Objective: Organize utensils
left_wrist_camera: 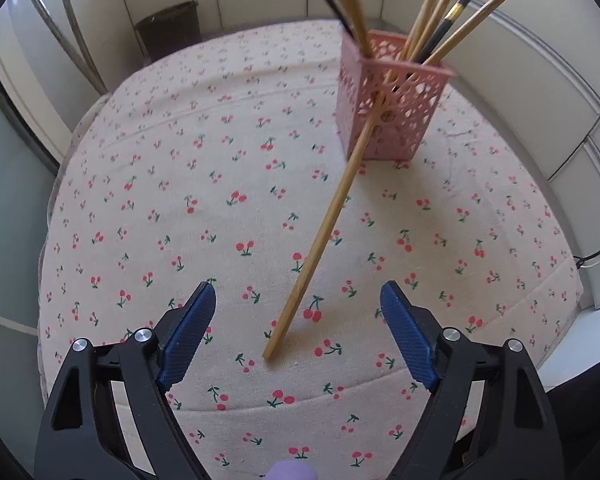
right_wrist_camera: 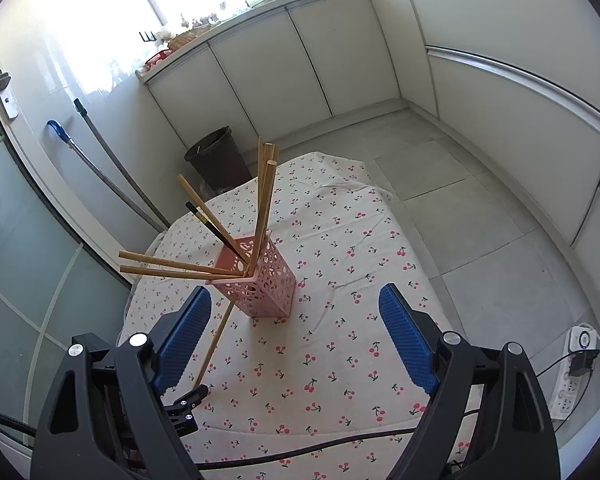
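A single bamboo chopstick (left_wrist_camera: pixel 324 224) stands outside the pink perforated holder (left_wrist_camera: pixel 388 96), its long axis running from a low near end on the cherry-print cloth (left_wrist_camera: pixel 180 200) up and away to the right, where its upper part leans against the near corner of the holder. In the left wrist view the low end rests on the cloth between the two blue pads of the left tongs (left_wrist_camera: pixel 298 300), touching neither; these tongs are spread wide and grip nothing. In the right wrist view the same chopstick (right_wrist_camera: pixel 216 340) slants from near left up to the far right toward the holder (right_wrist_camera: pixel 260 280), its bottom tip hidden behind the left blue pad. The holder stands upright on the surface, and out of its open top fans a bundle of chopsticks (right_wrist_camera: pixel 260 200): several bamboo ones point nearly straight up, two lie low and point left, and one bamboo and one dark stick (right_wrist_camera: pixel 212 224) angle up to the far left. The right tongs (right_wrist_camera: pixel 296 304) hang above the cloth on the near side of the holder, also spread wide and holding nothing. Beyond the surface stands a dark waste bin (right_wrist_camera: pixel 216 156) on the tiled floor (right_wrist_camera: pixel 460 200), with pale cabinets (right_wrist_camera: pixel 300 60) behind it, mop handles (right_wrist_camera: pixel 112 160) leaning at the far left, and a power strip (right_wrist_camera: pixel 576 364) on the floor at the near right.
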Demonstrator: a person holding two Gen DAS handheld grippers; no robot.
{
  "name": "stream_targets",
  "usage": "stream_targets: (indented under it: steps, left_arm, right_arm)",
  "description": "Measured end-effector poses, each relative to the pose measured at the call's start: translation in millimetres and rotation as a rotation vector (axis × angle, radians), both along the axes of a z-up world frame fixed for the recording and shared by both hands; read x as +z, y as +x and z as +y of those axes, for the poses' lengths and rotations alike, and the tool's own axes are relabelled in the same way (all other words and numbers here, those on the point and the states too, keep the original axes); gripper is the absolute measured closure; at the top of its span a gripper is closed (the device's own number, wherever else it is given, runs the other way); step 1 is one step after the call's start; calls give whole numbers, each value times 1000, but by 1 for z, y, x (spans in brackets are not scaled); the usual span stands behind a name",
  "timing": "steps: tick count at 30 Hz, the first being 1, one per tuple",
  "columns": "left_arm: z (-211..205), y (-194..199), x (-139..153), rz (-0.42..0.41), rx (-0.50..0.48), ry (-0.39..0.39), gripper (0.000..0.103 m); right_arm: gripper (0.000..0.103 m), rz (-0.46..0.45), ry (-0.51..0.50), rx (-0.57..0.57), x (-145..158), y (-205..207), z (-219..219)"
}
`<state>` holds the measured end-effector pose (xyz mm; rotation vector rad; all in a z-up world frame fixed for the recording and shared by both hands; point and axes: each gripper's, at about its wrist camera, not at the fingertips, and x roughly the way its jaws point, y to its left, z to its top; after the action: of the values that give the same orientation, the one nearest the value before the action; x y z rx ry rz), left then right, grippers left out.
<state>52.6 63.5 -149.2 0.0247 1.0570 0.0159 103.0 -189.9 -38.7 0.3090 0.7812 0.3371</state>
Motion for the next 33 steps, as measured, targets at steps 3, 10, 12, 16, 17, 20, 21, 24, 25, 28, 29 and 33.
stream_targets:
  steps: [3,10,12,16,17,20,21,24,25,28,29,33]
  left_arm:
    - [-7,-4,2,-11,-20,35,23]
    - [-8,-7,4,-26,-21,61,23]
    - [-7,-8,6,-32,-21,60,23]
    - [-9,-10,10,-48,-27,65,23]
    - [-10,-12,13,-58,-28,63,22]
    - [-13,-16,27,-109,-25,60,22]
    - [-16,-19,37,-147,-22,58,21]
    - [-29,-34,78,-352,-6,92,9]
    - [-33,-40,92,-425,9,102,6]
    - [-38,-52,132,-607,69,48,7]
    - [-37,-53,142,-635,91,11,7]
    - [-37,-43,154,-611,120,-86,7]
  right_arm:
    - [19,3,-12,6,-2,0,2]
    - [19,18,-35,17,-8,0,7]
    - [19,26,-39,19,-10,0,9]
    - [19,43,-54,22,-15,1,12]
    - [19,44,-59,22,-16,0,13]
    - [19,35,-83,22,-17,-2,16]
    - [19,22,-99,14,-16,-4,17]
    - [19,-139,-169,-35,5,-21,20]
    - [13,-228,-190,-56,17,-29,20]
    - [6,-445,-218,-141,43,-50,16]
    - [6,-494,-229,-160,51,-54,14]
    - [6,-437,-227,-191,59,-48,9]
